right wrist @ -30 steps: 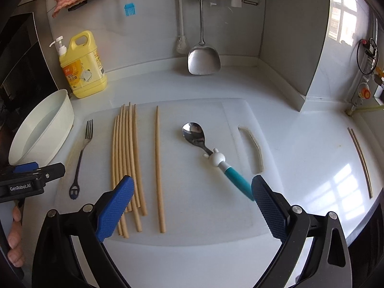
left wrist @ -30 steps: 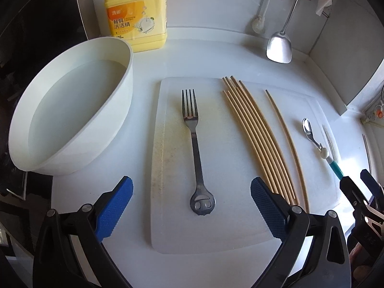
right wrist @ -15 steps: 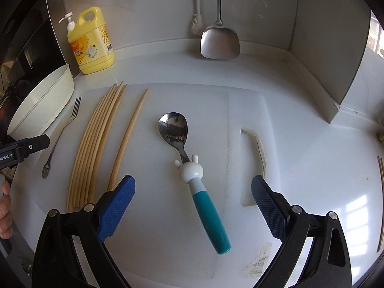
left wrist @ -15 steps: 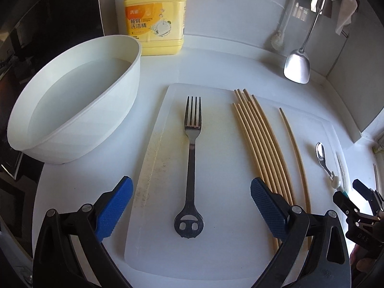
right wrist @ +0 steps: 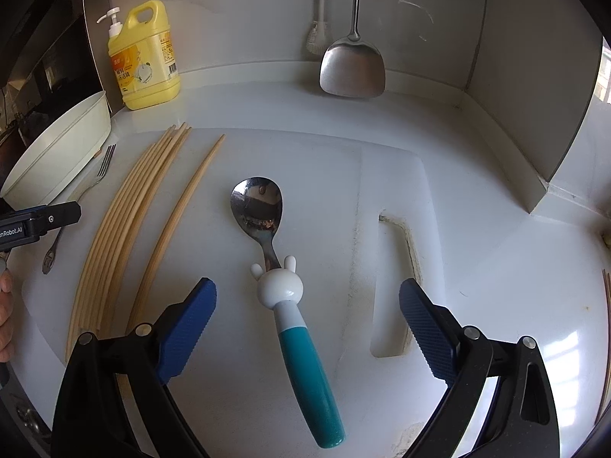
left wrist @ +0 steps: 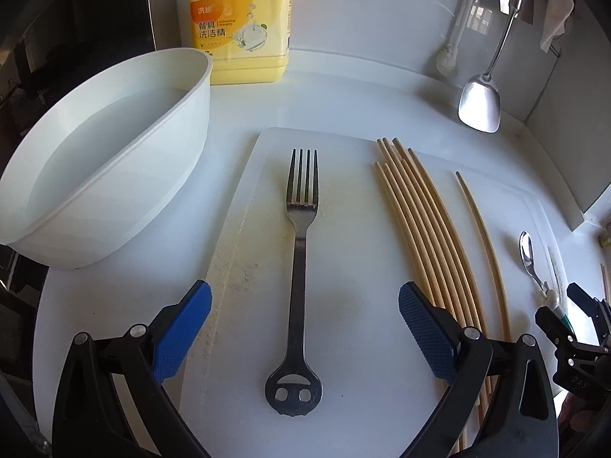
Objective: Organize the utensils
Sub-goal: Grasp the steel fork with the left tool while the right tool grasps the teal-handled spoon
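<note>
Lying on the white cutting board (left wrist: 382,343), the fork (left wrist: 301,278) is framed by the left gripper (left wrist: 304,333), jaws spread wide and empty — chopsticks (left wrist: 424,221) follow, then the spoon (right wrist: 284,278), apparently untouched, between the right gripper (right wrist: 307,328)'s parted jaws.

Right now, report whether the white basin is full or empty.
Partly full: clear water sits inside the white plastic basin, its surface line below the rim.

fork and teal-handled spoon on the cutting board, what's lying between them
Chopsticks: a tight bundle beside the fork, then a single chopstick nearer the spoon. The left wrist view shows it; the right wrist view agrees.
</note>
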